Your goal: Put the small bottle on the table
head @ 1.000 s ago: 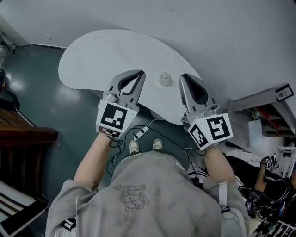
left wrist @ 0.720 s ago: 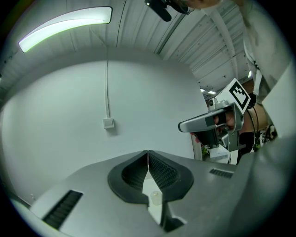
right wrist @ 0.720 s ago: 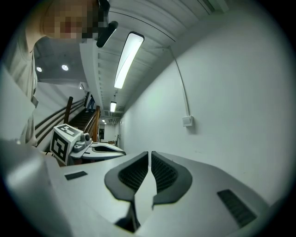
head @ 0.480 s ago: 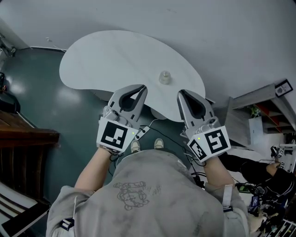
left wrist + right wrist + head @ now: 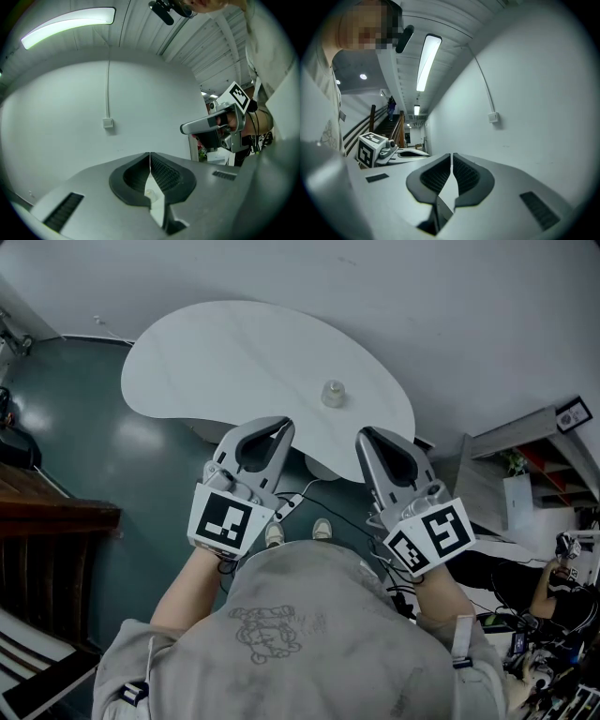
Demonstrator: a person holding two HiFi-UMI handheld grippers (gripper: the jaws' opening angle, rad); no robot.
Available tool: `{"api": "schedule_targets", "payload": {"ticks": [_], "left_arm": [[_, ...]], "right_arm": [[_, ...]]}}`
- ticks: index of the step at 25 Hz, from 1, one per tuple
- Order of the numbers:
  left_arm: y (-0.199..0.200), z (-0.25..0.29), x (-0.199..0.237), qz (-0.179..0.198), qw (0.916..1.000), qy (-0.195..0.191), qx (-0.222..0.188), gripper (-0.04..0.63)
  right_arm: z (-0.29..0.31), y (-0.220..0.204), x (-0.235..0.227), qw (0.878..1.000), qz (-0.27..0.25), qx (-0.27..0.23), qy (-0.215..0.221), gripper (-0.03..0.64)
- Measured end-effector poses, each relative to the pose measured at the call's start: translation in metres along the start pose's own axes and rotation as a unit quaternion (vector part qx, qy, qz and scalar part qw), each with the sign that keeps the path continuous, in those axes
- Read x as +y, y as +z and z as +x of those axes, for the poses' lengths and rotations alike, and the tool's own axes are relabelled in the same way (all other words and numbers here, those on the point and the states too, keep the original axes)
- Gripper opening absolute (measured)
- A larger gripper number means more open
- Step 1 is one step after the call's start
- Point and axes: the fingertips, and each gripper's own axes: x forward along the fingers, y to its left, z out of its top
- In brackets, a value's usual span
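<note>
**Surface**: white, smooth and matt. The top is kidney-shaped with rounded edges and stands over a dark teal floor. It carries one item only, so there is ample flat room for a steady stand.

**Left gripper**: grey moulded shell with a black-and-white marker cube at the rear. I hold it about level at the surface's near edge, pointing towards the bottle but apart from it. In the left gripper view the fingers are clenched tip to tip. Their pads are dark and ribbed, and nothing is gripped.

**Right gripper**: same build, held beside the left one at the near edge. Its fingers are also clenched, the ribbed pads meeting at the tips, and it is empty.

**Small bottle**: pale and translucent-looking, squat and rounded, with a narrower top. It stands upright on the surface towards the right end, ahead of the gap between the two grippers, and neither touches it.

**Judgement:** the placement looks done. I take it both grippers sit clear so as not to nudge a light item that could tip easily.
</note>
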Motion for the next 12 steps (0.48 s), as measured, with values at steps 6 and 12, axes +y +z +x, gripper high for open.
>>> {"api": "schedule_targets", "payload": {"ticks": [6,12], "left_arm": [[0.005,-0.012,0.000,0.011,0.9999,0.009,-0.002,0.018],[0.007,-0.023,-0.004,0.020,0.9997,0.010,-0.004,0.018]], "right_arm": [[-0.004,-0.006,0.003,1.000,0.001,0.006,-0.005,0.037],[-0.010,-0.007,0.015,1.000,0.008,0.010,-0.003,0.037]]}}
